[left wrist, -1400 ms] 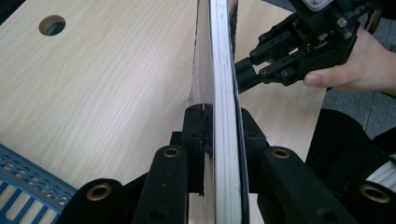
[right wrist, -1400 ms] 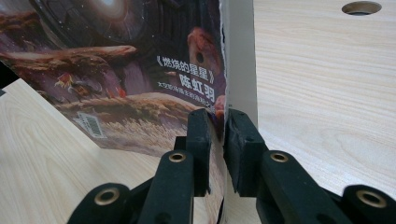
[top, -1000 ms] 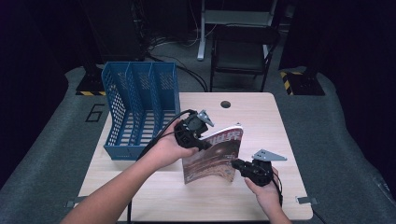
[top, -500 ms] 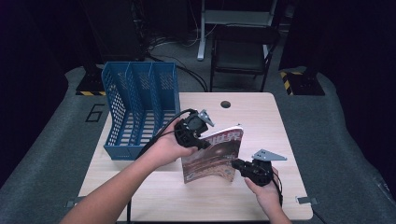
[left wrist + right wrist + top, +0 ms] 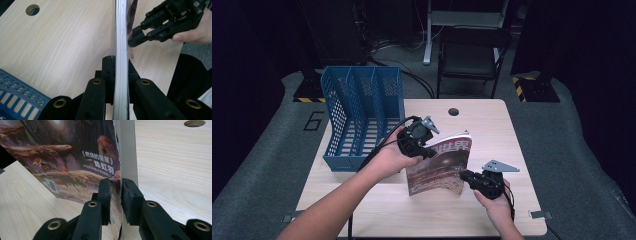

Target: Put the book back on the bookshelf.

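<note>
The left gripper [image 5: 424,147] is clamped on the top edge of a magazine [image 5: 439,165], its two black jaws pressed against either side of the page block, as the left gripper view shows [image 5: 119,75]. The right gripper [image 5: 469,176] sits at the magazine's near right corner; in the right gripper view [image 5: 115,195] its jaws straddle the spine edge of the cover, with a sliver of gap on the cover side, and they have just been opening a little, so the pads do not look pressed home. The magazine stands upright on its lower edge near the middle of the worktop [image 5: 512,150], its cover, a reddish space scene, facing the near side and leaning slightly. Left of the left hand [image 5: 387,157], a blue mesh file rack [image 5: 357,115] with three slots stands at the far left of the worktop. A round cable hole [image 5: 454,111] lies at the far edge.
</note>
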{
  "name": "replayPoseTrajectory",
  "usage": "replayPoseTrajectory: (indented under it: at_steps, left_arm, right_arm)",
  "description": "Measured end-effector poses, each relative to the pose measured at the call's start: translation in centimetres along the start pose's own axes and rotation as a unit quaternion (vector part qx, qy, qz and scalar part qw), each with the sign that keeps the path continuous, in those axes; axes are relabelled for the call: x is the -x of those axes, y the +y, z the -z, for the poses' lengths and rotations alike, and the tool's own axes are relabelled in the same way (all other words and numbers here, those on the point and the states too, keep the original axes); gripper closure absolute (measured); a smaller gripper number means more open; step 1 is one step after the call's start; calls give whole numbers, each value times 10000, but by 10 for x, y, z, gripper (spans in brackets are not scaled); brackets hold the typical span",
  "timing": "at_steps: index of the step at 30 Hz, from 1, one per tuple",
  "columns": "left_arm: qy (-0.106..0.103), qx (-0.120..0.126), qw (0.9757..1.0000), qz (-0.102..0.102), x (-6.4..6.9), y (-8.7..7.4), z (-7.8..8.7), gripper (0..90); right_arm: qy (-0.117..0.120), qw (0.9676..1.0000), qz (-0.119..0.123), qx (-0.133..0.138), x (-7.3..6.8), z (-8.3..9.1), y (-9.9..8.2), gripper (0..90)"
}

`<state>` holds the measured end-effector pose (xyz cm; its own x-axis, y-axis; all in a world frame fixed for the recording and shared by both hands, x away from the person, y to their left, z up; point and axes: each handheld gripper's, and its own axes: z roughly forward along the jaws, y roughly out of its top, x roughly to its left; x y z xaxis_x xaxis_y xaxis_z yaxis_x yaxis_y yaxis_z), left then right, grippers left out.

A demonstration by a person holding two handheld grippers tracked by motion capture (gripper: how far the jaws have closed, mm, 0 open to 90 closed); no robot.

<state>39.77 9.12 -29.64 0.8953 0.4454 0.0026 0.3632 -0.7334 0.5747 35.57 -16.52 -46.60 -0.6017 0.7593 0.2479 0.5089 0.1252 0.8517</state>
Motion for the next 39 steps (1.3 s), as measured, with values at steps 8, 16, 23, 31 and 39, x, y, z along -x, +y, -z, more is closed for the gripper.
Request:
replayPoseTrajectory:
  at_steps: [8,16,23,31,39]
  left_arm:
    - [92,35,9999,140,-1,0,-1,838]
    - [81,28,9994,329,-3,0,-1,838]
    - [170,35,9991,383,-2,1,-1,839]
    - [203,25,9992,345,-2,4,-2,840]
    - [265,142,9991,298,-4,6,2,841]
  right_arm:
    - [16,10000,-36,-10,1,0,0,763]
    - [19,10000,-49,-3,1,0,0,763]
    - [33,10000,-57,0,1,0,0,759]
    - [66,9999,-109,-8,1,-1,-1,703]
    - [-43,9997,-253,31,5,-1,-2,594]
